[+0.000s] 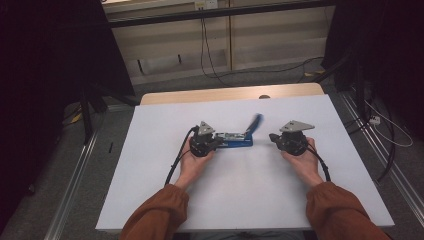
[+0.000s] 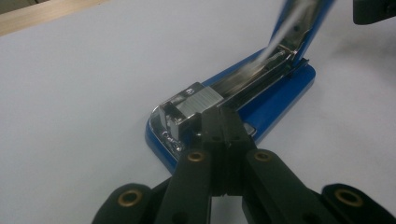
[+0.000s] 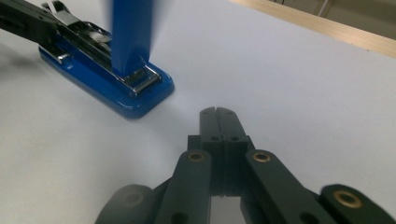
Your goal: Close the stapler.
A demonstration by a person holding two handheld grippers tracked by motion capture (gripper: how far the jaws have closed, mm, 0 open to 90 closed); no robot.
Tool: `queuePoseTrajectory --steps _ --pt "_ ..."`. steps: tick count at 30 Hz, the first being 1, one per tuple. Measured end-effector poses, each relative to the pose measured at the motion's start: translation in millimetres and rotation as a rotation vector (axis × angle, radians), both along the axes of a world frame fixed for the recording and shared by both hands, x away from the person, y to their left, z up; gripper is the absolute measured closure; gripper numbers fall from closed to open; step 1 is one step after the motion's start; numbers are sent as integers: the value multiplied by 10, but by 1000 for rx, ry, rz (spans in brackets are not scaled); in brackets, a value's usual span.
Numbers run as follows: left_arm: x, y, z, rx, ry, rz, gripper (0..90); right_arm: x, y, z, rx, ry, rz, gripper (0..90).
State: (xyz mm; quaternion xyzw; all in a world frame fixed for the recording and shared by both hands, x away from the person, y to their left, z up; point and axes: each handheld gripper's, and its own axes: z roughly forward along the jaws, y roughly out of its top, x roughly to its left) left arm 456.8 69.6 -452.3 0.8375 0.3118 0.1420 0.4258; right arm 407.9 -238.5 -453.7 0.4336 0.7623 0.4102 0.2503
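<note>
A blue stapler [image 1: 235,138] lies open near the middle of the white table [image 1: 165,195], its glossy plastic base flat on the matte surface and its blue top arm [image 1: 254,124] swung up and blurred. The bright, ridged metal staple channel [image 2: 243,81] runs along the base, ending in a shiny squared block at the front. No readable brand or lettering shows on it.

The left gripper [image 2: 223,122] has its two black matte jaws pressed fully together, nothing between them; their joined tips rest against the metal front end of the stapler. Brass-coloured rivets sit in the black linkage arms.

The right gripper [image 3: 218,116] is likewise closed tight and holds nothing. It sits on bare table just beside the hinge end of the stapler, not touching it. In the high view each gripper carries a grey three-cornered plate, and both forearms wear rust-brown sleeves [image 1: 160,212]. A pale wooden edge [image 1: 230,94] borders the far side of the table.
</note>
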Motion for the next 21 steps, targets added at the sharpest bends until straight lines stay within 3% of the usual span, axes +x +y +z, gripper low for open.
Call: queuePoseTrajectory --steps 6,12,21 --pt "-7 -9 -8 -5 -6 -4 900 -6 -3 22 45 -27 11 900" --pt "-17 -1 -10 -5 -8 -1 886 -11 1 12 74 -11 23 900" --pt "-47 29 4 -17 8 -6 822 -18 -23 21 105 3 24 784"
